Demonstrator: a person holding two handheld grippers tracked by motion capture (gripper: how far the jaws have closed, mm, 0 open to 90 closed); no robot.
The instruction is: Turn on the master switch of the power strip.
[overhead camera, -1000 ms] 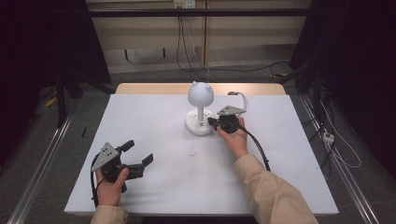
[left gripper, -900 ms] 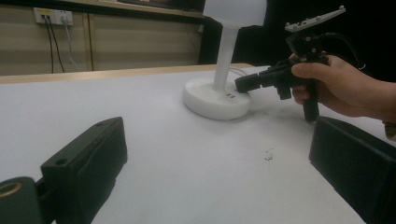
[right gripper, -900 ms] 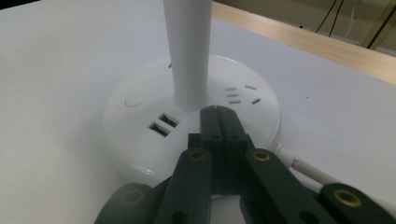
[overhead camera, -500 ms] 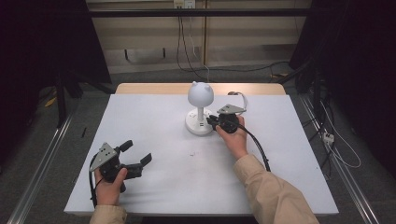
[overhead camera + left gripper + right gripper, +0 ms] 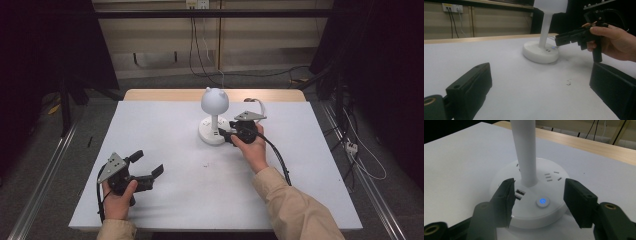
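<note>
A small white desk lamp with a round base, straight stem and ball-shaped head stands toward the far middle of the white bench. Its long axis runs straight up: the stem rises vertically from the base's centre, with the head on top. On the base, a round button glowing blue and a pair of USB sockets face the person's right hand.

The right gripper, black and held level, sits low at the base's edge. Its fingers have just been opening and now stand moderately apart over the base rim, either side of the button, pressing nothing.

The left gripper rests near the bench's front left corner, well apart from the lamp, its fingers spread wide and empty.
</note>
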